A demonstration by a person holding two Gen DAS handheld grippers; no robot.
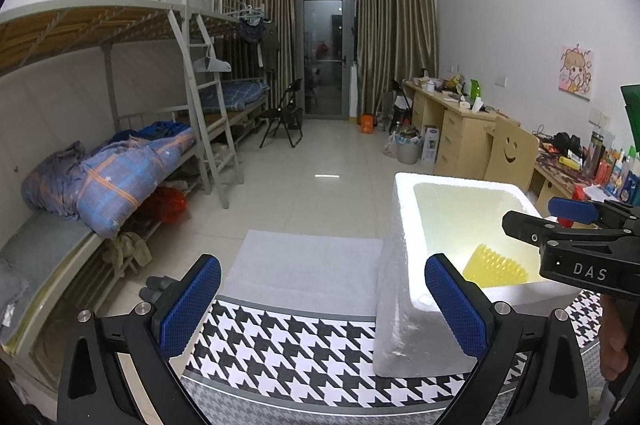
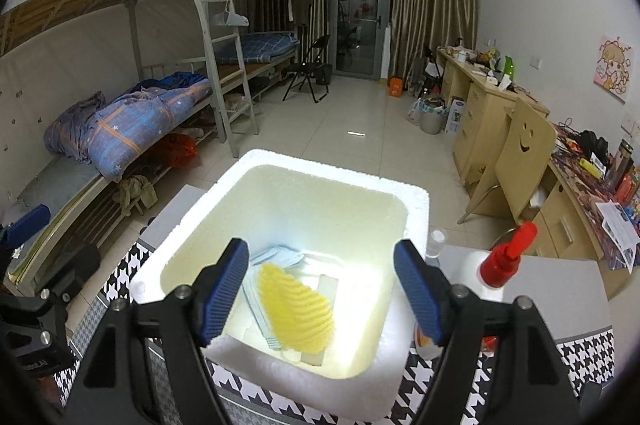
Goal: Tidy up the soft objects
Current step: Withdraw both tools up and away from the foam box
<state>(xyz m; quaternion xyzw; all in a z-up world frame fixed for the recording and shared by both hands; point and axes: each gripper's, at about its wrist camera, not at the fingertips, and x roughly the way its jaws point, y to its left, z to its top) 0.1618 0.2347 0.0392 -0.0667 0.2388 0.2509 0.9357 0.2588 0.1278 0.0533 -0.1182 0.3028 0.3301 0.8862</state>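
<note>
A white foam box (image 2: 416, 217) stands on a houndstooth-patterned table (image 2: 248, 397). Inside it lie a yellow ridged sponge (image 2: 294, 309), pale blue face masks (image 2: 276, 257) and a flat white piece (image 2: 328, 285). My right gripper (image 2: 320, 293) is open and empty, just above the box opening, over the sponge. In the left wrist view the box (image 1: 396, 265) is to the right, with the sponge (image 1: 494, 265) showing inside. My left gripper (image 1: 324, 305) is open and empty, left of the box, its right finger (image 1: 456, 305) in front of the box wall. The right gripper (image 1: 568, 221) shows above the box.
A grey mat (image 1: 300, 269) lies on the table beyond the left gripper. A red-capped bottle (image 2: 504, 261) and a clear bottle (image 2: 436, 241) stand right of the box. Bunk beds (image 1: 100, 165) line the left wall, desks (image 1: 460, 129) and a wooden chair (image 2: 520, 149) the right.
</note>
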